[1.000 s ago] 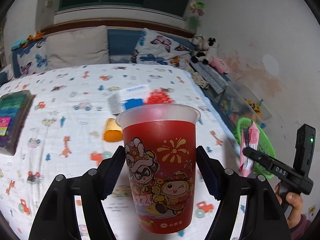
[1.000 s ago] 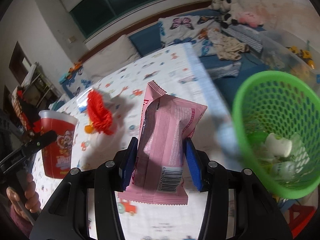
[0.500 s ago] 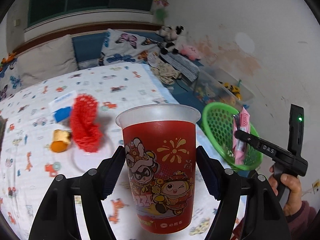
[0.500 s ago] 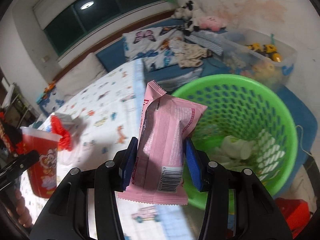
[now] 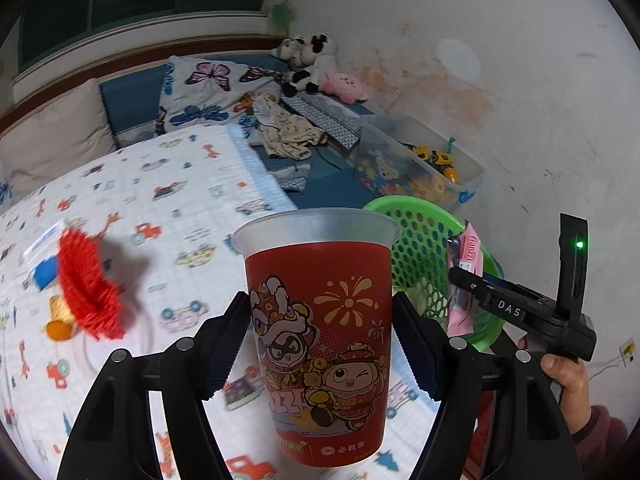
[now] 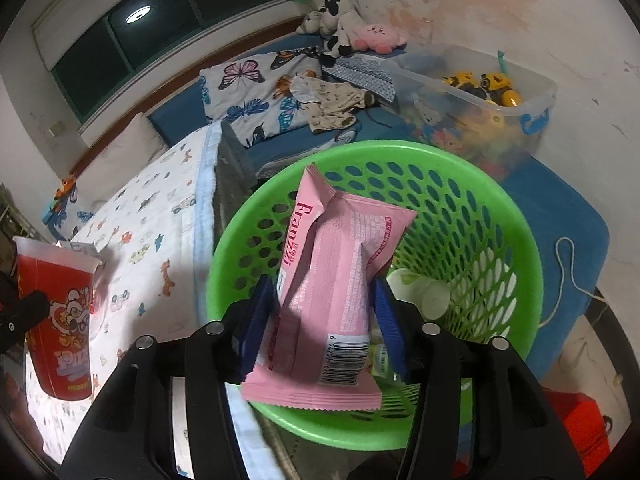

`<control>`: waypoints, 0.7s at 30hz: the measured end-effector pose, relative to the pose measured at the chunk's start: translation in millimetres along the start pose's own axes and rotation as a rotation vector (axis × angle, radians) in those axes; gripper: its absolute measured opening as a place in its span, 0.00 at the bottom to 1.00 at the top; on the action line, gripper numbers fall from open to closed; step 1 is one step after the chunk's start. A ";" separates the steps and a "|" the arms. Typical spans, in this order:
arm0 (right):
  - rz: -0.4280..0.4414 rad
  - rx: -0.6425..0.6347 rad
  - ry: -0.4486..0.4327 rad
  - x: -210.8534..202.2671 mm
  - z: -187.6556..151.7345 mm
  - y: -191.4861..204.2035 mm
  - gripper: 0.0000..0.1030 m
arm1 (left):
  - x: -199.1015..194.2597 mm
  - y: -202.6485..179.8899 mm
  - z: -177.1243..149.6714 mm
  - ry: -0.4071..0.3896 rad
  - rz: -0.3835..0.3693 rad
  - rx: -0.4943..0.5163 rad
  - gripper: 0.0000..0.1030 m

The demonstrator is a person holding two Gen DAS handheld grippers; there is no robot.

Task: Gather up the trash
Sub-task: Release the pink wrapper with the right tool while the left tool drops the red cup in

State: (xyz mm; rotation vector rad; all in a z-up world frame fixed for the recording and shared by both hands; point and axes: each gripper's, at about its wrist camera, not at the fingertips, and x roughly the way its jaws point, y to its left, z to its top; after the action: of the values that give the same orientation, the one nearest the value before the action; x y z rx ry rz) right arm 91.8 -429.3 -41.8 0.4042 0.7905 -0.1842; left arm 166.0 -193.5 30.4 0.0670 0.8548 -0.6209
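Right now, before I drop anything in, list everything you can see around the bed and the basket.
cup: one, red with frosted rim, gripped in the left gripper
snack wrapper: one, pink, over the basket
basket: one, green, beside the bed, pale trash inside
mesh sleeve: one, red, on the bedsheet
small item: one, orange, beside the sleeve
toy bin: one, clear, by the wall
plush toys: two, black-and-white and pink, at the bed's head
butterfly pillow: one, white
left gripper: black, closed on the cup
right gripper: black; jaws have just been opening, wrapper between them
right hand: on the gripper's handle
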 end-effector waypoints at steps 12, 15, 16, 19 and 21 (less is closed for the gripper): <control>0.008 0.038 -0.028 -12.7 3.3 -24.7 0.65 | 34.5 -52.4 24.1 0.027 -0.056 0.071 0.68; 0.015 0.048 -0.037 -19.5 1.6 -29.9 0.66 | 46.5 -64.5 29.0 0.043 -0.067 0.079 0.68; 0.016 0.050 -0.040 -22.0 0.9 -31.7 0.66 | 52.6 -68.8 30.3 0.055 -0.071 0.079 0.68; 0.013 0.053 -0.046 -29.1 -1.6 -36.0 0.67 | 67.9 -79.2 33.0 0.081 -0.071 0.086 0.68; 0.010 0.057 -0.052 -33.0 -3.0 -38.7 0.69 | 76.7 -86.5 34.1 0.094 -0.074 0.090 0.68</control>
State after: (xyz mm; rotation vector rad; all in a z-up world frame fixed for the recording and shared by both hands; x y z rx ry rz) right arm 55.0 -462.8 -30.8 0.4554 0.7336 -0.2075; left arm 180.6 -312.0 13.7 0.1476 0.9231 -0.7303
